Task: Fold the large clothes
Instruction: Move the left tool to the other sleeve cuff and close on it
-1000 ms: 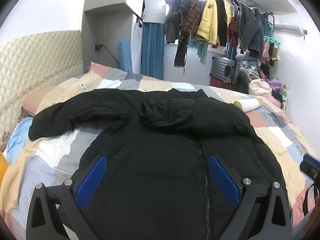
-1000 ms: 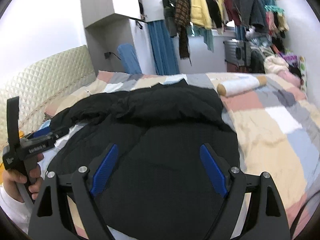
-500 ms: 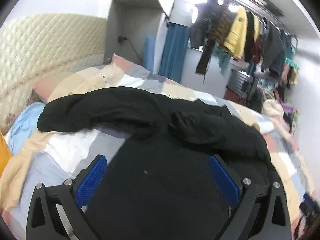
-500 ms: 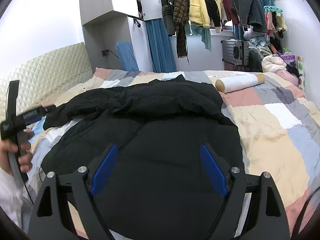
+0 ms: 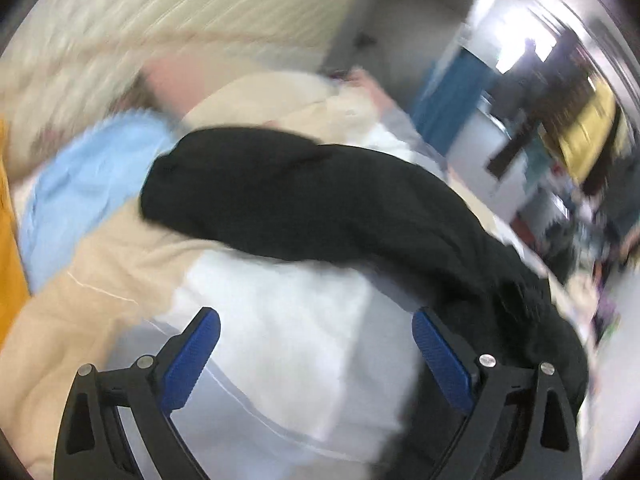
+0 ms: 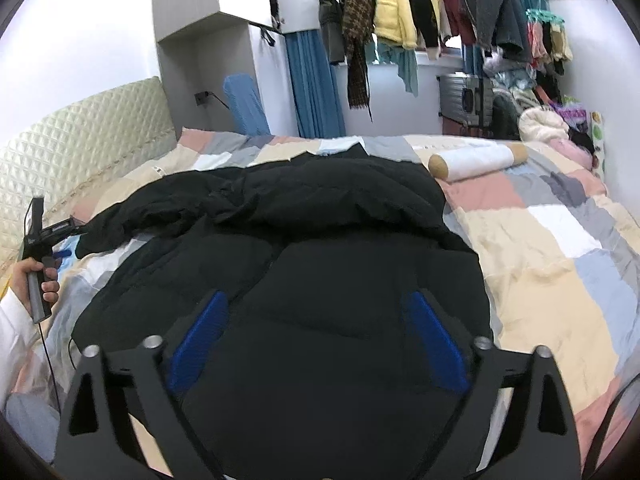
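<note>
A large black padded jacket (image 6: 320, 264) lies spread on a patchwork quilt (image 6: 560, 248), one sleeve (image 6: 132, 220) stretched to the left. My right gripper (image 6: 316, 320) is open and empty above the jacket's body. My left gripper (image 5: 316, 340) is open and empty over the quilt, close to the left sleeve (image 5: 280, 196), whose cuff end lies just ahead of the fingers. The left wrist view is blurred. The right wrist view shows the left gripper (image 6: 60, 240) held in a hand at the far left beside the sleeve end.
A padded cream headboard (image 6: 80, 148) runs along the left. A white bolster (image 6: 476, 160) lies on the far right of the bed. A light blue cloth (image 5: 88, 184) and an orange thing (image 5: 8, 240) lie near the headboard. Clothes hang on a rack (image 6: 440, 8) behind the bed.
My left gripper has swung left and forward, from over the jacket's body to the left sleeve end. The right gripper has stayed above the jacket body, shifting only slightly.
</note>
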A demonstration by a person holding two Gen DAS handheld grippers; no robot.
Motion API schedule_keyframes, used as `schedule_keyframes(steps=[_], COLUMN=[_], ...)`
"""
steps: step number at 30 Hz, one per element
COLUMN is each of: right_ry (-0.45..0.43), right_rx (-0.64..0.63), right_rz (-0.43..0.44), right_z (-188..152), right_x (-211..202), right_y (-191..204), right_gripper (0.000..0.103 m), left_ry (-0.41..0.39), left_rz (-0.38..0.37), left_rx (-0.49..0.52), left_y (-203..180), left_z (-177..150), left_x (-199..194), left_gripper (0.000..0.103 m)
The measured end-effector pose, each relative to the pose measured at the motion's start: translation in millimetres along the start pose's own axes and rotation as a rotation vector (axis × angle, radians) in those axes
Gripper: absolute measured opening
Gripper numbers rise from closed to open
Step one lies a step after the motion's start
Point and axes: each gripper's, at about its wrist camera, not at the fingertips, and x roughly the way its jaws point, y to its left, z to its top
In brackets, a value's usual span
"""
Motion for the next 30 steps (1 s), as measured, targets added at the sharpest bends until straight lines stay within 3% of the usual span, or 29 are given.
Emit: schedule_keyframes(steps=[8,18,21,23,26,30], right_ry=[0.039,0.098,0.109,0.112,0.112,0.113], right_rx=[0.065,0.130,0.135,0.137,0.132,0.121], right_rz=[-0.013,-0.037,-0.055,-0.067,-0.081,-0.097], right_z=[8,15,14,14,14,15], right_x=[21,52,55,56,55,53], right_y=[-4,-3,-6,-8,-9,-11], right_gripper=[0.101,0.101,0.101,0.101,0.101,0.101], left_ry=[-0.001,-0.013,-0.038,-0.055,-0.055,-0.066], left_rz=[-0.084,-0.082,-0.040,-0.027,-0.017,0.012], left_rx=[-0.178,-0.268,-0.291,-0.300,-0.250,-0.189], left_y=[76,104,108,108,96,75], left_z=[39,69,72,73,75,80], left_x=[61,117,121,120,118,100], left_gripper=[0.089,0.082,0.066,0.050,0.031,0.017])
